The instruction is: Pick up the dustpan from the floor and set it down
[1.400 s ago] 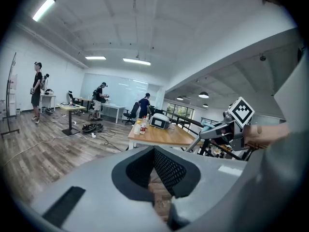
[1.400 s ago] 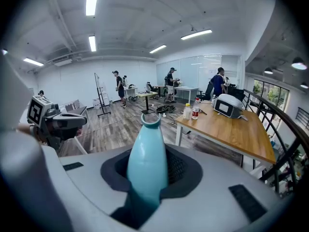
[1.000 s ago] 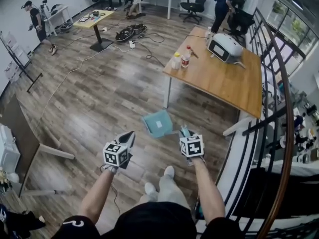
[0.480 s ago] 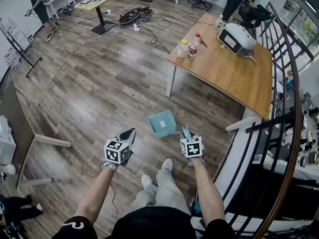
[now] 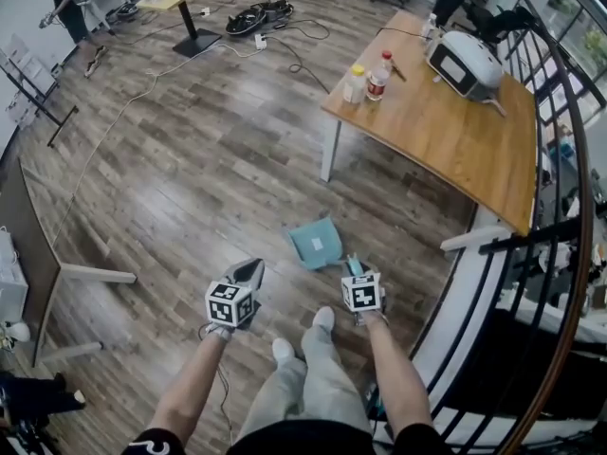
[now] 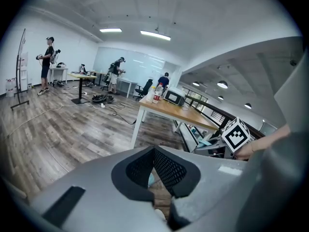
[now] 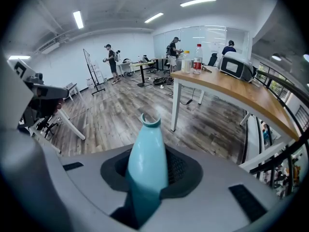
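Gripping the teal dustpan (image 5: 316, 243) by its handle in the right gripper (image 5: 353, 266), pan end far. At left, left gripper (image 5: 248, 275) pinched together, empty.

Grey left gripper (image 5: 248, 273) and right gripper (image 5: 353, 266) bear black-and-white marker cubes (image 5: 230, 303); trousers (image 5: 313, 387) pale grey.

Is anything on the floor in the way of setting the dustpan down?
Nothing visible. The right gripper holds the dustpan by its handle, with only bare floor around it; the table leg stands well clear.
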The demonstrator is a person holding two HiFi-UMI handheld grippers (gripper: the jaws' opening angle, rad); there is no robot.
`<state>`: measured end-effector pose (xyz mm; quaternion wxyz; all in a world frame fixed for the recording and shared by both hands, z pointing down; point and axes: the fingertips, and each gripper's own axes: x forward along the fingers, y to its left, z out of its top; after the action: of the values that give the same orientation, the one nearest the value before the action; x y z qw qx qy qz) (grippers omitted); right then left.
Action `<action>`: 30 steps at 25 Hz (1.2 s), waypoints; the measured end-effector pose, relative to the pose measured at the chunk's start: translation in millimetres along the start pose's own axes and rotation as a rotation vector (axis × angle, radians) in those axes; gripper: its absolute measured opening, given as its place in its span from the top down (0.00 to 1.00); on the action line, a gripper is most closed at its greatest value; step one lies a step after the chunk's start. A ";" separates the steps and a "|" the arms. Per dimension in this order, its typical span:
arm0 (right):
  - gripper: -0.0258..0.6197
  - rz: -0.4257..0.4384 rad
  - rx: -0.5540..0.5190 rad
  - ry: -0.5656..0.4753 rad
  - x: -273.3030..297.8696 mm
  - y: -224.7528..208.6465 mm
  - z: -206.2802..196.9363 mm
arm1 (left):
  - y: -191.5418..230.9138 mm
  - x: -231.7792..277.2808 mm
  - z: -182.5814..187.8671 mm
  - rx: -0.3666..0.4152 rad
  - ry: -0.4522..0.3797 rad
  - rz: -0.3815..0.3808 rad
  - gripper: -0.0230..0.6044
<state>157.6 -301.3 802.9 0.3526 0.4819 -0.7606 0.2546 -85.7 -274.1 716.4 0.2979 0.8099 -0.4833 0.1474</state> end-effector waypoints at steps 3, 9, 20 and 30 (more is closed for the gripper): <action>0.82 -0.002 0.011 0.011 22.2 -7.8 -7.7 | 5.9 14.2 -10.0 -0.013 0.022 0.007 0.97; 0.82 -0.018 0.005 0.028 59.0 -29.4 -25.1 | 18.7 37.4 -25.8 -0.036 0.046 0.037 0.97; 0.82 -0.043 -0.008 0.083 105.6 -45.9 -71.8 | 28.2 61.7 -44.8 -0.077 0.066 0.049 0.97; 0.82 -0.064 -0.047 0.132 107.8 -42.9 -107.5 | 19.7 65.2 -59.5 -0.082 0.089 0.040 0.97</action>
<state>197.1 -300.2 956.0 0.4213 0.4798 -0.7257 0.2564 -68.1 -289.2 803.8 0.3491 0.7797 -0.4914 0.1692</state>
